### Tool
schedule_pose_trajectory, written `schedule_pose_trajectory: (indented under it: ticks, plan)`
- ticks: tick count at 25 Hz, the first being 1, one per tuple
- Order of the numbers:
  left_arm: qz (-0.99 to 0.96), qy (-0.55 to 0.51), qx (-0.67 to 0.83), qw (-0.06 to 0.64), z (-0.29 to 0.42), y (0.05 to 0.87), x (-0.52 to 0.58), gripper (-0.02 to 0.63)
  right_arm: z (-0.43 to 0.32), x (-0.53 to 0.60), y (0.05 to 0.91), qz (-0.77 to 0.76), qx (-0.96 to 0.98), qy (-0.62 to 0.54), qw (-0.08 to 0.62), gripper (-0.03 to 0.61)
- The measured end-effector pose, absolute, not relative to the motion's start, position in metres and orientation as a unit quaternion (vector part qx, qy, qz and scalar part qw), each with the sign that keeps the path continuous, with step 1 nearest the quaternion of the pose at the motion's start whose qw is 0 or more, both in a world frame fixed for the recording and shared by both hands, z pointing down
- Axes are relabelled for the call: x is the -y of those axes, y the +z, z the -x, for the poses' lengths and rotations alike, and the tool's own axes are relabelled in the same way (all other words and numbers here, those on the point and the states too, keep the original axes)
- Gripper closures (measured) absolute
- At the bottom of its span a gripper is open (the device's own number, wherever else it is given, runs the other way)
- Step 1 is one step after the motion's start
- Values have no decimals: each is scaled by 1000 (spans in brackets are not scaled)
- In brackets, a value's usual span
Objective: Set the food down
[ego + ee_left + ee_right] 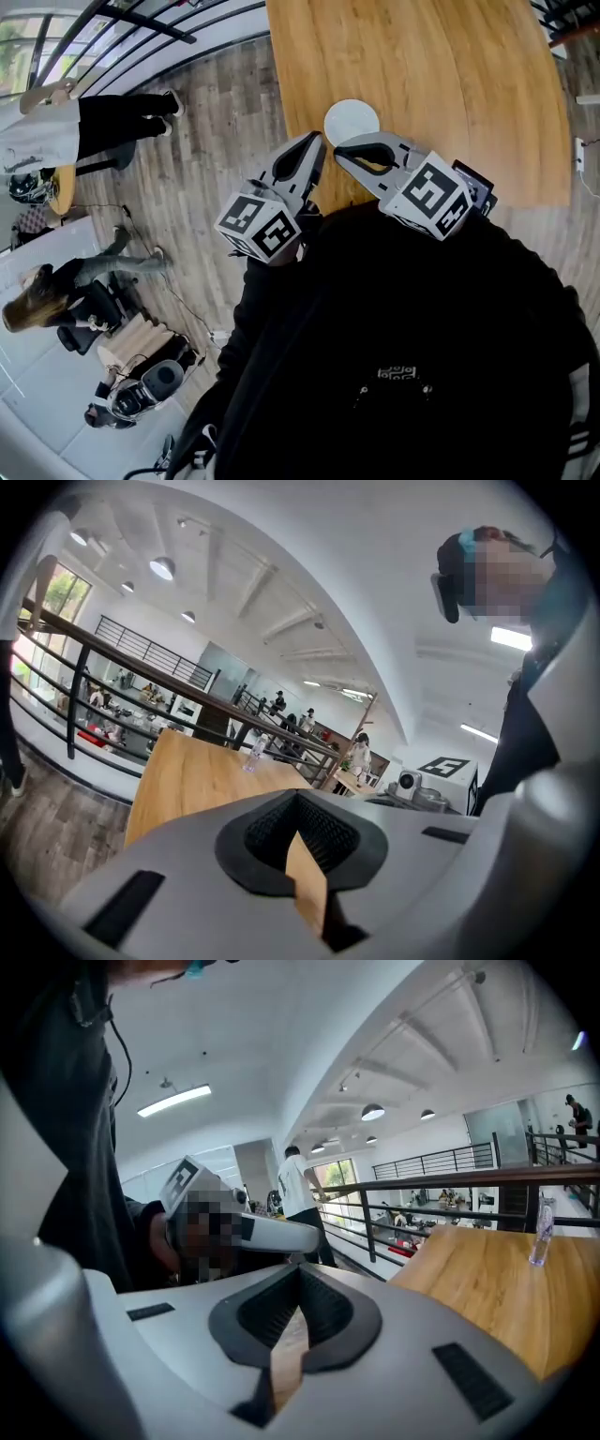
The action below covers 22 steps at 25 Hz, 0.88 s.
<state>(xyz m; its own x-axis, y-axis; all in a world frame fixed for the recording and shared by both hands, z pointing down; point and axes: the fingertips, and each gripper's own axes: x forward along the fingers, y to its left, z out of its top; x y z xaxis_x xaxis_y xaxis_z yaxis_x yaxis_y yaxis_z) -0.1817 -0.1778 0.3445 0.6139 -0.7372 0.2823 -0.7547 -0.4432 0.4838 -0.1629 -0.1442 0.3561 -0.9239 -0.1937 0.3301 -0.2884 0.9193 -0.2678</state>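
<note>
My two grippers are held up close to my chest, side by side, above the near edge of a wooden table (431,75). The left gripper (316,142) has its jaws together with nothing between them; in the left gripper view (298,803) only table wood shows through the slit below the tips. My right gripper (339,150) is also shut and empty, as the right gripper view (300,1277) confirms. A small white round plate (352,120) lies on the table just beyond both tips. No food shows in any view.
A clear water bottle (540,1230) stands far across the table, also visible from the left gripper (250,755). A dark metal railing (441,1185) runs beyond the table. People (56,131) stand on the grey plank floor to the left, near a chair (98,314).
</note>
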Motion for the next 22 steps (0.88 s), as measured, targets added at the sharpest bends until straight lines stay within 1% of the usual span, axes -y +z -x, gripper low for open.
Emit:
schedule_pose_trajectory:
  ticks: [8, 22]
  plan:
    - [-867, 20, 404, 290, 173, 339, 193, 614, 157, 163, 352, -157, 963, 157, 150, 560]
    - [-868, 15, 401, 291, 180, 341, 192, 614, 168, 157, 353, -147, 964, 156, 158, 560]
